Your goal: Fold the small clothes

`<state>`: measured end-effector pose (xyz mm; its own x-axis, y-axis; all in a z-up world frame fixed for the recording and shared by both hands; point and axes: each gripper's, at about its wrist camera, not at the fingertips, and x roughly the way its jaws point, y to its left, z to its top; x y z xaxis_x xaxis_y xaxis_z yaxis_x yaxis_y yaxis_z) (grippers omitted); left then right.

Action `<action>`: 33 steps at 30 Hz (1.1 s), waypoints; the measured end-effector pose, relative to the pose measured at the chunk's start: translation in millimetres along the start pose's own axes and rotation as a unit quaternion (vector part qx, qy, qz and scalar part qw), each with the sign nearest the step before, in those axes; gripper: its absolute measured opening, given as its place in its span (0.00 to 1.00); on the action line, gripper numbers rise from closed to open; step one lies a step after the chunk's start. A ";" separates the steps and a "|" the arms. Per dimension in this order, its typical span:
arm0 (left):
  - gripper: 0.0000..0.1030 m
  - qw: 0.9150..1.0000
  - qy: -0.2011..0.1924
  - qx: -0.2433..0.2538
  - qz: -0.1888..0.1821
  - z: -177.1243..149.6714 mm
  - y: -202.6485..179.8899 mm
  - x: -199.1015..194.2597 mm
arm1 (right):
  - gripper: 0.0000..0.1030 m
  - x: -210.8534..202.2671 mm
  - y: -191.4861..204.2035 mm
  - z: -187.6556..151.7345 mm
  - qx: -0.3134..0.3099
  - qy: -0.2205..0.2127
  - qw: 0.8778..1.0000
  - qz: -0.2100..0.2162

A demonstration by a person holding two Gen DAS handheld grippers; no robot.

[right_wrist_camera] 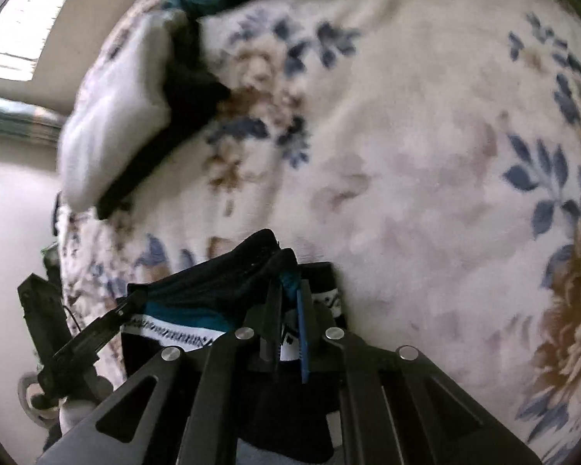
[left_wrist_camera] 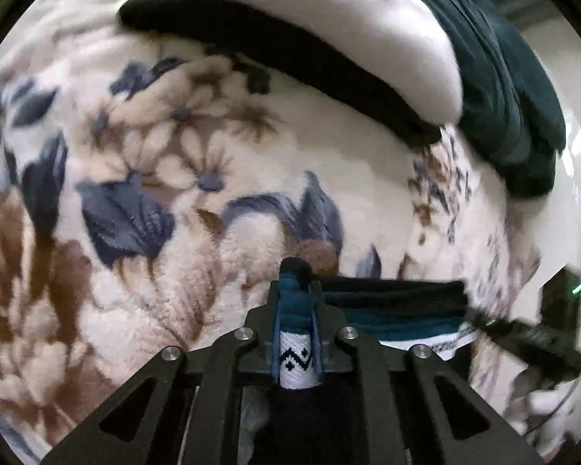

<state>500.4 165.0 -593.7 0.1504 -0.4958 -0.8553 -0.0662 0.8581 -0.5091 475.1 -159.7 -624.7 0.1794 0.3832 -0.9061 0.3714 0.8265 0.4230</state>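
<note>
You are holding a small knitted garment (left_wrist_camera: 399, 310) between both tools, low in the centre of each view and lifted just above the floral fleece blanket (left_wrist_camera: 143, 178). Your left gripper (left_wrist_camera: 295, 310) is pressed together on one edge, teal and white patterned knit bunching between its fingers, and your right gripper (right_wrist_camera: 288, 302) is pinching the opposite edge the same way. The piece looks light, soft and floppy, so it is sagging between the two grips and will likely drape wherever you let it. Taking it at the edges, as you are doing, seems right. A pile of folded clothes (left_wrist_camera: 329, 35) is lying at the top of the left view.
</note>
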 end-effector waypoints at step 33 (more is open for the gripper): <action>0.74 0.896 -0.157 -0.393 -0.134 -312.9 15.6 -82.7 | 0.75 79.8 13.5 39.1 -0.145 0.234 0.952 0.130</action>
<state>178.3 177.7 -561.0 0.5261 -0.5023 -0.6863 -0.6419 0.2948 -0.7078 530.1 -134.1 -691.0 -0.2210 0.6757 -0.7033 0.0907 0.7322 0.6750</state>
